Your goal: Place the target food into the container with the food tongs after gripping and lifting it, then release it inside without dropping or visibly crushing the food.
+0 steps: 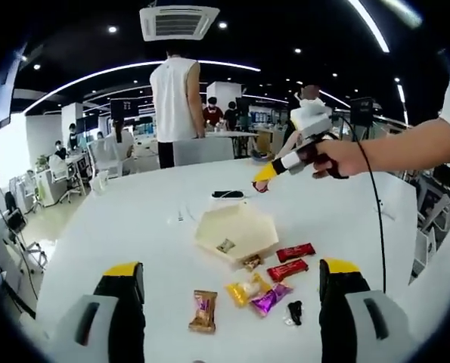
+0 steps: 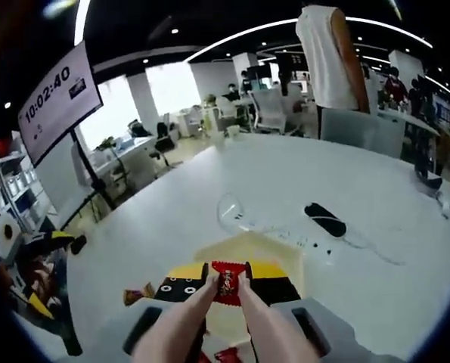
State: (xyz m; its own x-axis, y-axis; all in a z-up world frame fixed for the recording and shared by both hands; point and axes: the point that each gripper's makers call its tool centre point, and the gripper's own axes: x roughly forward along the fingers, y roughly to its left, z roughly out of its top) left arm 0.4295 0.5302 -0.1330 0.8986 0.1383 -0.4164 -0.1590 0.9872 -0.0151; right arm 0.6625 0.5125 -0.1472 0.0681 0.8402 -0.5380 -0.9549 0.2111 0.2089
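My right hand-held gripper (image 2: 226,281) works pink food tongs (image 2: 209,318) that pinch a red candy (image 2: 226,281) above the beige container (image 1: 236,232) on the white table (image 1: 134,219). My left hand-held gripper (image 1: 232,291) is spread wide and holds nothing. Other wrapped snacks (image 1: 262,291) lie beside the container.

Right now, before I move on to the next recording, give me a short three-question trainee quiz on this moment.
1. True or false: the tongs grip a red-wrapped candy.
2. The pale container on the white table is: A round, B hexagonal, C square.
3. Fill in: the left gripper has its jaws ____.
Key: 1 true; 2 B; 3 open.
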